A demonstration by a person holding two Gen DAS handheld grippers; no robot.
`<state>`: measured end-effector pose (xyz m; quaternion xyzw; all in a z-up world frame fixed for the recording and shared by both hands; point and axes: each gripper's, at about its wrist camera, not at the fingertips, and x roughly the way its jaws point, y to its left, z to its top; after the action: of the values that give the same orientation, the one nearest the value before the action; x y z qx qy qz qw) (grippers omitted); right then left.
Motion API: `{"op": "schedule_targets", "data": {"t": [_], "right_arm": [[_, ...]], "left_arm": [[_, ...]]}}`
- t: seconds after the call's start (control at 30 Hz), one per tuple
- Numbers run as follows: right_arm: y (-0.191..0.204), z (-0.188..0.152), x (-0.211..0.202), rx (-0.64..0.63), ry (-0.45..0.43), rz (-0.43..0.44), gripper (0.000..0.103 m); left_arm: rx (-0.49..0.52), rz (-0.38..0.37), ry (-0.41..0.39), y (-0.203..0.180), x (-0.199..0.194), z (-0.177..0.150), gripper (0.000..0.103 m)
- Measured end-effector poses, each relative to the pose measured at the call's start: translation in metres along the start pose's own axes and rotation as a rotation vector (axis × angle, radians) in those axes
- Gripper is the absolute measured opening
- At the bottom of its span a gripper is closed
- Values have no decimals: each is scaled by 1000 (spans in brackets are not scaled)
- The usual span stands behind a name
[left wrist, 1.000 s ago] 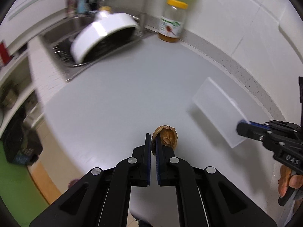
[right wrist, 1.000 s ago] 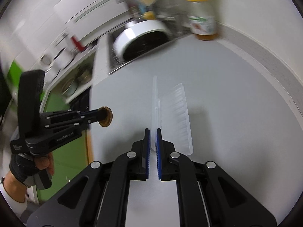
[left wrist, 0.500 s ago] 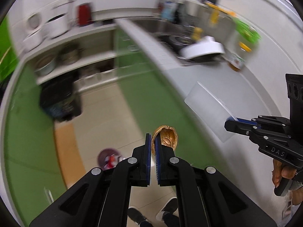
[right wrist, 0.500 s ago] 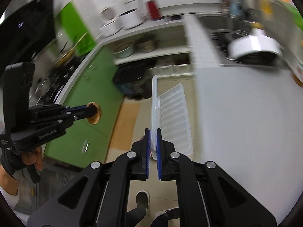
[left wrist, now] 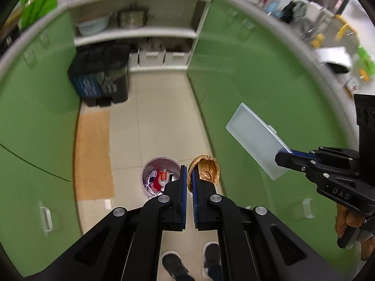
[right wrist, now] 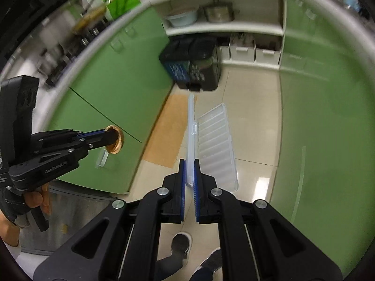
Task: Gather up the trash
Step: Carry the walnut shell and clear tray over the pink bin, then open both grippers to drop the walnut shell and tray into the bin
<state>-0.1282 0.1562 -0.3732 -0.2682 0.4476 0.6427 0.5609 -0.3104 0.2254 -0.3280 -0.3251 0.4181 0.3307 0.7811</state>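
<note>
- Between the blue pads of the left gripper (left wrist: 189, 175) sits a walnut shell half (left wrist: 206, 171), pinched by its rim, its brown hollow open to the left wrist camera; the jaws stand nearly together on it.
- Just past those fingertips, down on the pale tiled floor (left wrist: 164, 121), a small round waste bin (left wrist: 159, 175) stands open, with red and white wrappers inside.
- Over on the right side of that view, the right gripper (left wrist: 284, 155) clamps one corner of a clear plastic tray (left wrist: 255, 140), which hangs in the air in front of green cabinet doors (left wrist: 246, 89).
- From the right wrist camera, the tray shows as a hinged clear pack: the jaws close narrowly on its upright flap, and the ribbed half lies open to the right.
- Both grippers point steeply down at the floor; the person's shoes (left wrist: 173, 264) show below them.
- Farther off, a tan floor mat (left wrist: 93, 154) lies along the left cabinets, and a dark two-part bin (left wrist: 100, 79) stands against open shelves (left wrist: 138, 32) holding a pot and a bowl.
</note>
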Motion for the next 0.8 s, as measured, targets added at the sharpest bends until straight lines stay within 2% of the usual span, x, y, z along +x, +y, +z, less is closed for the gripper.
{"op": "schedule_targets", "data": {"t": [0.13, 0.27, 0.33, 0.37, 0.4, 0.5, 0.53, 0.8], "right_arm": [[-22, -24, 92, -25, 17, -10, 5], [-39, -38, 153, -39, 28, -12, 5], [-47, -42, 178, -42, 33, -9, 5], [-49, -43, 187, -46, 35, -8, 5], [-50, -45, 198, -50, 40, -5, 5], [-55, -47, 217, -57, 51, 1, 5], [-55, -47, 222, -59, 55, 2, 5], [-50, -48, 261, -74, 104, 38, 5]], "left_arm": [[-32, -6, 11, 42, 107, -29, 5], [-45, -12, 13, 69, 174, -42, 5], [-60, -15, 13, 81, 202, -49, 9], [-63, -16, 15, 85, 209, -51, 21], [-62, -10, 15, 88, 218, -53, 49], [-74, -2, 3, 96, 229, -58, 92], [-87, -1, 1, 100, 233, -59, 96], [-137, 0, -11, 118, 231, -67, 97]]}}
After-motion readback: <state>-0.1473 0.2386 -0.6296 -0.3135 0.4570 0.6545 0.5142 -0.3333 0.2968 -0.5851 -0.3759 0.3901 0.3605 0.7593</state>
